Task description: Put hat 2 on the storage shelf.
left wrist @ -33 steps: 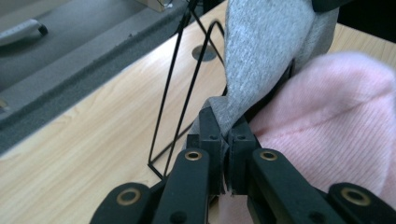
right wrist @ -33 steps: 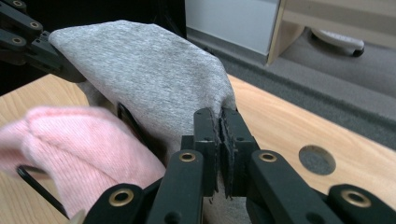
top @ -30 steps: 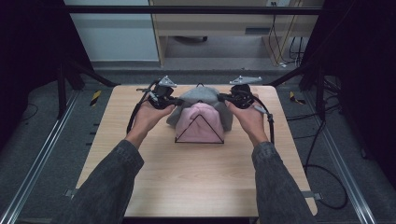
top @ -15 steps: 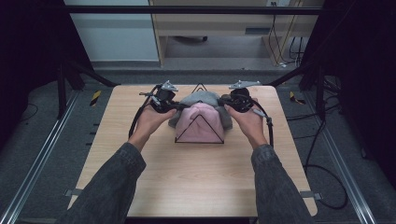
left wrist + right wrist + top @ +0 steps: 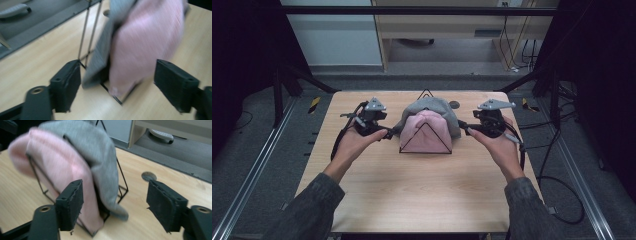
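On rack (image 5: pixel 425 150): two hats (image 5: pixel 426 131).

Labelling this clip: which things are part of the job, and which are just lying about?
In the job:
pink hat
grey hat
wire stand
left hand-held gripper
right hand-held gripper

Lying about:
yellow-black tool on floor
floor cables

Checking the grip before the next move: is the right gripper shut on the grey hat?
No: in the right gripper view the right gripper has its jaws wide apart, with the grey hat hanging on the wire stand ahead of them.
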